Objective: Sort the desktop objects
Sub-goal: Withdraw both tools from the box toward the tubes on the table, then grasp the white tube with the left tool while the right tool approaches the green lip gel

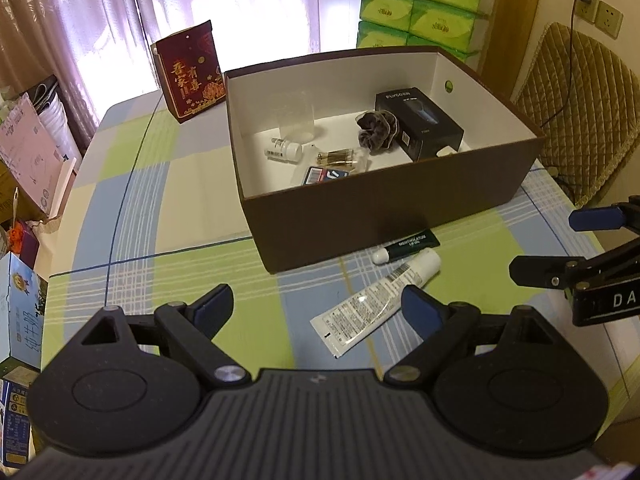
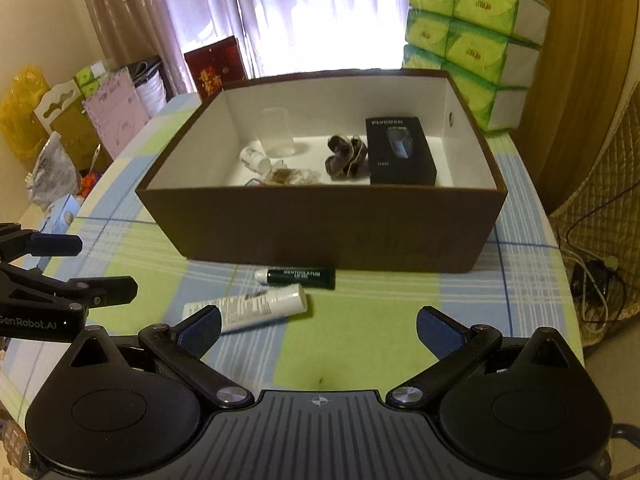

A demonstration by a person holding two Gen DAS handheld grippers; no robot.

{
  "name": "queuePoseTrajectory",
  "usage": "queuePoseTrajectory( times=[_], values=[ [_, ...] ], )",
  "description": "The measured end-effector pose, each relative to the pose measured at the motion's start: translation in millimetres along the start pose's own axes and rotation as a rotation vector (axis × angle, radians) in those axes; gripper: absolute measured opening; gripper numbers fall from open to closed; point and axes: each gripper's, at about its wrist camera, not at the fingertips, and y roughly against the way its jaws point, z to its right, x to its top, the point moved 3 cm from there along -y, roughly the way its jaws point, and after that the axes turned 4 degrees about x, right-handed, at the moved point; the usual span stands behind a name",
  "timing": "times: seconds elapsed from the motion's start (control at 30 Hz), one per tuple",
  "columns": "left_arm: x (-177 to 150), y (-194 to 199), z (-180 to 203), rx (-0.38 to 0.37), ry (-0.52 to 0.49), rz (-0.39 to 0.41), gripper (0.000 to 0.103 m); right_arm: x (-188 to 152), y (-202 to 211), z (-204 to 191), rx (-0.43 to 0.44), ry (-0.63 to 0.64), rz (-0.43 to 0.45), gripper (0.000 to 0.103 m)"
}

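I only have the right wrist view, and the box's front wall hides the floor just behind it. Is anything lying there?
Observer: Yes. The left wrist view shows a flat blue and red packet just behind the front wall of the box.
Operator: And the white tube's tail end? It's covered in my view.
Observer: The white tube ends in a flat crimped tail. It lies free on the tablecloth and points away from the box.
Operator: Is the left gripper carrying anything?
Observer: No. The left gripper has its jaws wide open and holds nothing.
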Motion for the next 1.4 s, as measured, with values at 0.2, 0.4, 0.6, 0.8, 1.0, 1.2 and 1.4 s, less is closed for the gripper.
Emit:
queuePoseTrajectory(
  times=[0.2,0.4,0.6,0.8,1.0,1.2,1.4],
  values=[
    [-7,-7,2,-0.021,-0.015,-0.001,0.088,-8,-7,3,-0.008,-0.008,-0.018,0.101],
    [-12,-20,9,-0.051,-0.049,-0.007,0.084,-17,-18,13,-0.025,-0.036,-0.050,0.101],
    [-20,-41,17,-0.084,-0.094,-0.033,0.081,-25,-30,25,-0.034,-0.065,-0.090,0.101],
    [-23,-61,23,-0.121,-0.129,-0.053,0.081,-29,-40,36,-0.045,-0.092,-0.122,0.101],
    [-20,-84,36,-0.159,-0.200,-0.054,0.080,-29,-48,50,-0.057,-0.123,-0.140,0.101],
    [-14,-107,50,-0.192,-0.260,-0.050,0.080,-27,-55,62,-0.072,-0.149,-0.156,0.101],
    [-9,-123,62,-0.219,-0.285,-0.052,0.067,-24,-55,72,-0.080,-0.172,-0.154,0.101]
  ],
)
